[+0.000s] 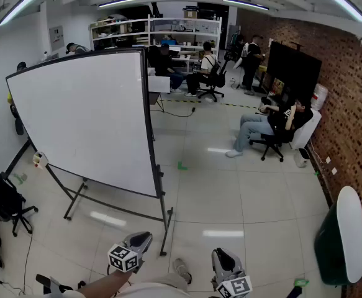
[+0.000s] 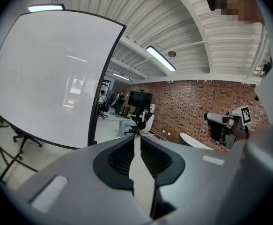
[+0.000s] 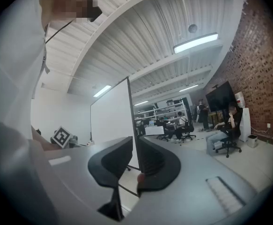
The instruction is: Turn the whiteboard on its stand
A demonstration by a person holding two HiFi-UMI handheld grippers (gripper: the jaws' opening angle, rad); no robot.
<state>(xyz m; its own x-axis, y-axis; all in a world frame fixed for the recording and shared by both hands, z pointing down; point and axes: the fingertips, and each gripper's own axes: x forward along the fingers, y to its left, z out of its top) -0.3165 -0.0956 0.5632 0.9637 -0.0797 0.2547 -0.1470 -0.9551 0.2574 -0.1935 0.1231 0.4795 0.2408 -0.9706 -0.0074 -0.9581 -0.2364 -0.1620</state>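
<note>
Though partly cropped, right gripper (image 1: 221, 254) slightly parted.

We hold 2 tools low and near us, side by side. The left tool (image 1: 142, 238) is at the left, tipped slightly downward and angled toward the far right, with its marker cube (image 1: 123, 258) on the near end and our left forearm (image 1: 103, 284) running in behind it. Its jaws stand a narrow slit apart, with nothing between them. The right tool (image 1: 221, 254) sits just to the right, held level, with its own cube (image 1: 233, 287) nearest us. Its jaws are also parted by a thin gap and grip nothing.
</note>
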